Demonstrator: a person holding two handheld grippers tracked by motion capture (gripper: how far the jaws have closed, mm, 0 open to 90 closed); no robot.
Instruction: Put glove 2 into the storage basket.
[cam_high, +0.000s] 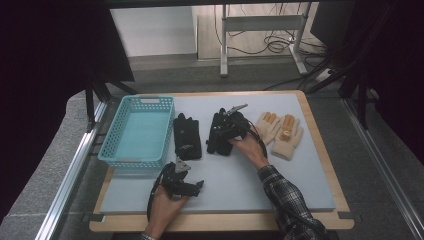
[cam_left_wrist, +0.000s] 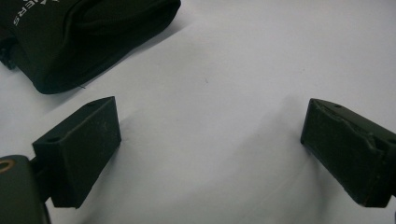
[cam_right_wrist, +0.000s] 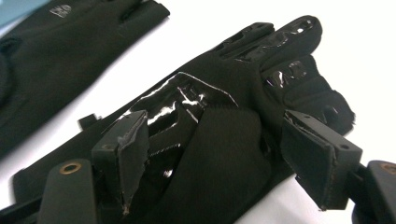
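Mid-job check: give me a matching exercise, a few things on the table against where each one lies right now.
Things:
1. turquoise plastic mesh basket
2. cream and orange knit gloves
3. black fabric glove with glossy patches
4. left gripper

Places:
A. between the right gripper's open jaws
B. far left of the mat
C. low over bare mat, near edge
D. right end of the glove row

Pairs: 1-B, 2-D, 3-A, 4-C

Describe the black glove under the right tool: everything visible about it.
The black glove lies flat on the pale mat, mid-table, between another black glove and a cream pair. It looks like soft knit fabric with glossy grip patches on palm and fingers. Its fingers point away from the person; the palm side has a raised fold. The right tool straddles it, jaws open on either side of the fold, not yet pressing.
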